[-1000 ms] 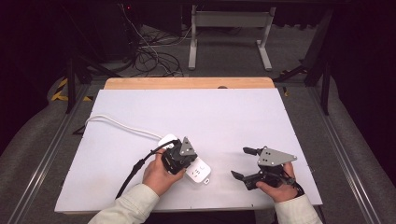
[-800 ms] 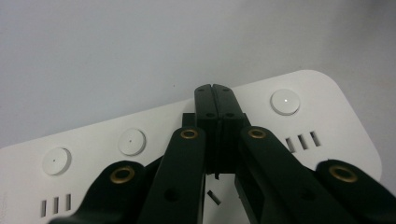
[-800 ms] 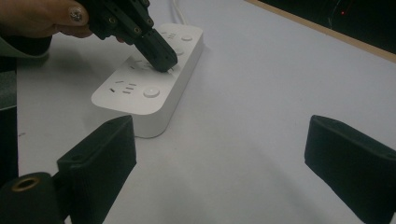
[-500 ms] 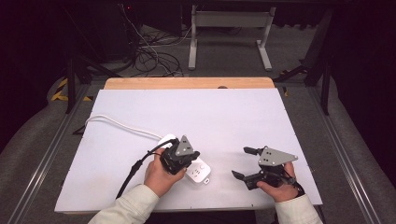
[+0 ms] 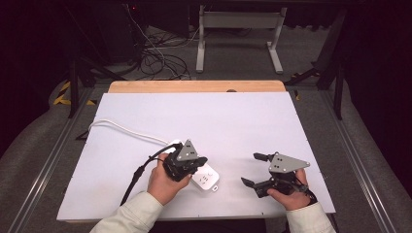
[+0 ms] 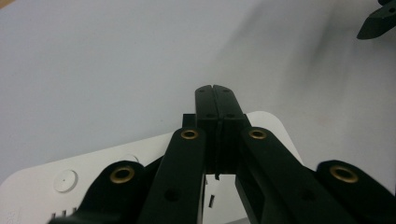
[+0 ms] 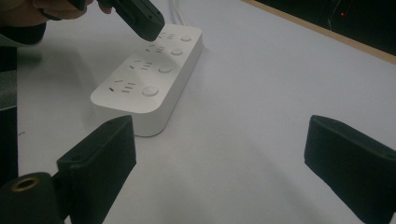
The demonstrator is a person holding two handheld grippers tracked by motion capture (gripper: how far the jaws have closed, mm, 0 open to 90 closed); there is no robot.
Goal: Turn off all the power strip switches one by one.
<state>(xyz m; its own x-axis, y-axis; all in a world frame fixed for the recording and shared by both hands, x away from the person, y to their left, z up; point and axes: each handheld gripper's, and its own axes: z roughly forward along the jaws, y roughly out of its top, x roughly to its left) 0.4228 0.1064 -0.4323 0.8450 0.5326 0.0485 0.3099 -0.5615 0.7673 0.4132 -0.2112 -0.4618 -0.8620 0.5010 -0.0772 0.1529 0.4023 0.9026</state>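
A white power strip (image 5: pixel 208 179) with several sockets and round buttons (image 7: pixel 149 79) lies flat on the white table, its white cord (image 5: pixel 126 131) running off to the back left. My left gripper (image 5: pixel 194 164) is shut with nothing between its jaws, held right over the strip (image 6: pixel 42 186). The closed tips (image 6: pixel 215 93) point down at the strip's far half (image 7: pixel 140 21); whether they touch it I cannot tell. My right gripper (image 5: pixel 251 169) rests to the right of the strip, apart from it. It is open (image 7: pixel 224 149), and only bare table shows between its pads.
The white table top (image 5: pixel 233 121) has a wooden strip (image 5: pixel 194 86) along its far edge. A black cable (image 5: pixel 138 174) trails from the left gripper toward the front edge. Beyond the table, cables and a metal stand (image 5: pixel 238 29) sit on the dark floor.
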